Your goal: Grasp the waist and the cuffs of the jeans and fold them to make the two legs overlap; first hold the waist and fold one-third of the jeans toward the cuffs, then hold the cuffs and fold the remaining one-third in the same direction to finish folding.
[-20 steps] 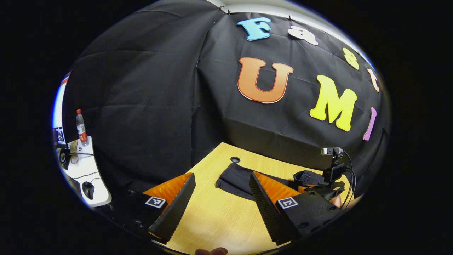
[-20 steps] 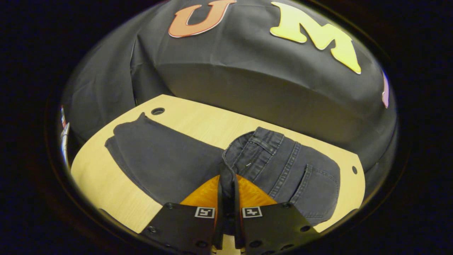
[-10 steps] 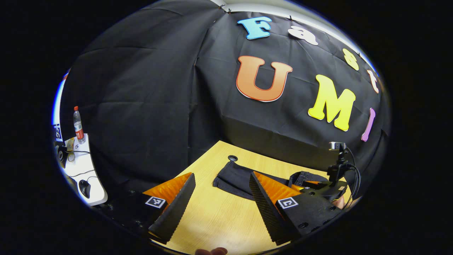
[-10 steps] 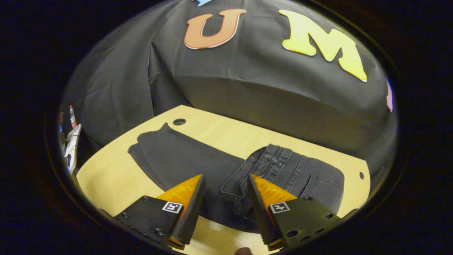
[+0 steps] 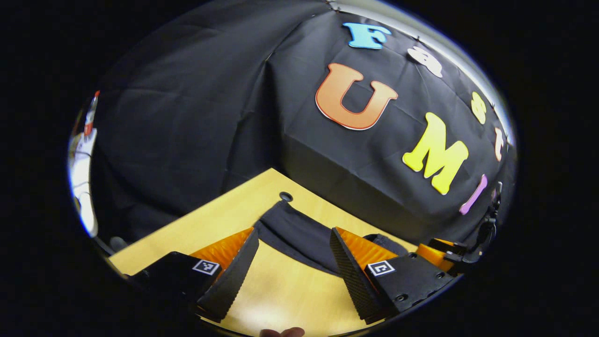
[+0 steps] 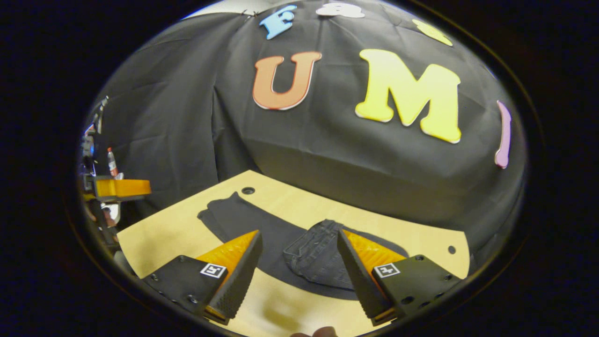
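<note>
The dark jeans (image 6: 243, 220) lie flat on the wooden table (image 6: 299, 206), legs together, cuffs toward the far left. The waist part (image 6: 318, 255) is folded over onto the legs, its seams and pocket facing up. My right gripper (image 6: 299, 281) hovers open just above and in front of the folded waist, touching nothing. In the left gripper view the cuff end of the jeans (image 5: 299, 234) lies just past my open left gripper (image 5: 290, 278), which holds nothing. The left gripper (image 6: 117, 188) is visible at the far left of the right gripper view.
The table has cable holes near the cuffs (image 6: 248, 190) and at the right end (image 6: 450, 249). Black cloth hangs close behind the table. A white side desk (image 5: 82, 178) with a bottle (image 6: 111, 161) stands off to the left. The other gripper (image 5: 444, 252) sits at the right edge.
My right gripper opened, let go of the waist on top of the legs, and pulled back and up. My left gripper swung toward the cuff end, staying open.
</note>
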`<action>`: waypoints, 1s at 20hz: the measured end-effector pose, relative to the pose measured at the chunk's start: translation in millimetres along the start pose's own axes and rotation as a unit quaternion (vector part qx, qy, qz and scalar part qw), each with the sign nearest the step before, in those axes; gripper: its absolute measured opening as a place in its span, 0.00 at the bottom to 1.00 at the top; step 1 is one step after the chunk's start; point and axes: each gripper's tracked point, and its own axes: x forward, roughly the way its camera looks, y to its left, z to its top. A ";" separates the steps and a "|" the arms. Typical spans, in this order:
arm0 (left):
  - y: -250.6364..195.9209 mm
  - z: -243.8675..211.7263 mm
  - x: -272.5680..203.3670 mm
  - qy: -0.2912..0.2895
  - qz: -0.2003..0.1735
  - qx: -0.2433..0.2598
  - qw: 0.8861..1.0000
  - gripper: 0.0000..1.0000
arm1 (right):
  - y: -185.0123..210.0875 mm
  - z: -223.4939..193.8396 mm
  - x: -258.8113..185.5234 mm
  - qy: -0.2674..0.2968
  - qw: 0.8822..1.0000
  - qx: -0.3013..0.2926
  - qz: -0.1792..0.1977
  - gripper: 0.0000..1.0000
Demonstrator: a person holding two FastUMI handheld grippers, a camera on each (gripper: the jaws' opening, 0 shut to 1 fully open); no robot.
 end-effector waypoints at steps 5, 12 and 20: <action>22.9 -32.7 54.6 0.056 -0.018 -0.168 0.984 0.99 | -56.8 11.4 -75.1 -0.007 0.999 0.016 -0.047 0.97; 66.4 -45.6 122.7 0.104 -0.008 -0.354 0.930 0.99 | -125.5 -3.9 -140.0 0.015 0.990 0.062 -0.123 0.98; 71.5 -47.3 153.0 0.088 -0.007 -0.392 0.916 0.96 | -151.4 -15.8 -159.9 0.033 0.982 0.094 -0.158 0.98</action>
